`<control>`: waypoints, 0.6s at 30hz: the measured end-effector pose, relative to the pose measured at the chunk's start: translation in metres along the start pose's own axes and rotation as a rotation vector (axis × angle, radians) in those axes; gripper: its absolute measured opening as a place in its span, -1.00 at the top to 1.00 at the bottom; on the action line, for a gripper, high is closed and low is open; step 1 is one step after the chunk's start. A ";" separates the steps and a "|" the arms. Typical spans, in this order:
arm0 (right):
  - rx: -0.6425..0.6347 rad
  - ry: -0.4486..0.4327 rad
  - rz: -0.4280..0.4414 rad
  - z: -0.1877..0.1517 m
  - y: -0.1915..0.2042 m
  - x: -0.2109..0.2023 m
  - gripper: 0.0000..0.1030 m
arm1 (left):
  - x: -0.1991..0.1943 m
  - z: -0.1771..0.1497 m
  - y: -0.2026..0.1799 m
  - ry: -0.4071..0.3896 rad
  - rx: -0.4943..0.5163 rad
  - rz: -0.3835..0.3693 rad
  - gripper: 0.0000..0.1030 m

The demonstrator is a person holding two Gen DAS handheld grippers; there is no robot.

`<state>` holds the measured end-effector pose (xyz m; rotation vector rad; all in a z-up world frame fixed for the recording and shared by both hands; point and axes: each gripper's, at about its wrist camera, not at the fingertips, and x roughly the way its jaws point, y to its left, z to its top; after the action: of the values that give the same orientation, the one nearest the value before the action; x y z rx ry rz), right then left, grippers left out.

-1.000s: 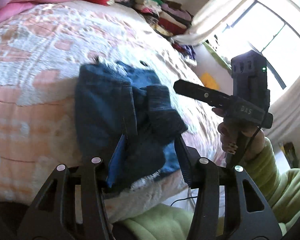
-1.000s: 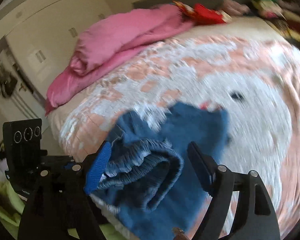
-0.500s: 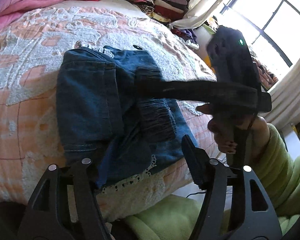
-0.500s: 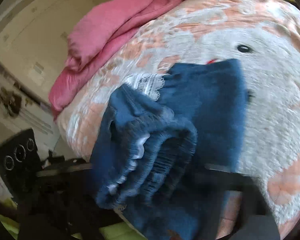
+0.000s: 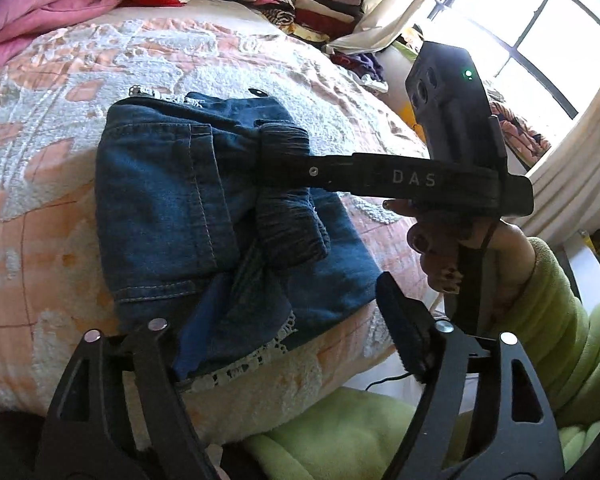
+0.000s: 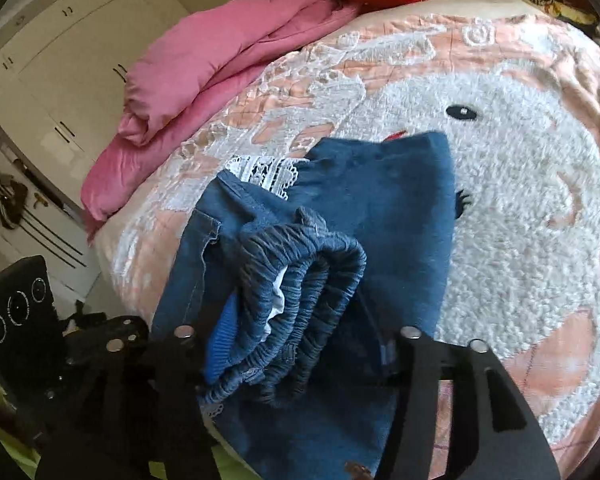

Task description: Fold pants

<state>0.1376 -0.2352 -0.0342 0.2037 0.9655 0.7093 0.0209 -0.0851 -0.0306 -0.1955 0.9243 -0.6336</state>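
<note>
Blue denim pants [image 5: 204,216] lie folded into a compact bundle near the front edge of a bed covered by a peach-and-white blanket [image 5: 52,92], lace trim peeking out at the hems. The left gripper [image 5: 288,344] hovers over the bundle's near edge with fingers spread wide, holding nothing. From the left wrist, the right gripper [image 5: 288,168] reaches across the gathered elastic waistband [image 5: 288,224]; whether it pinches the fabric cannot be told. The right wrist view alone shows the waistband [image 6: 296,304] rolled in layers between its fingers, plus a pink comforter [image 6: 220,56] and white wardrobe doors [image 6: 72,64].
</note>
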 end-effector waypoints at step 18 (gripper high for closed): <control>-0.444 -0.102 -0.096 -0.046 0.072 -0.062 -0.57 | -0.037 0.041 0.063 -0.097 -0.124 0.196 0.11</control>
<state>0.0447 -0.2263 0.0144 -0.1934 0.6958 0.7986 0.0638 -0.0172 -0.0068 -0.2411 0.8768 -0.3822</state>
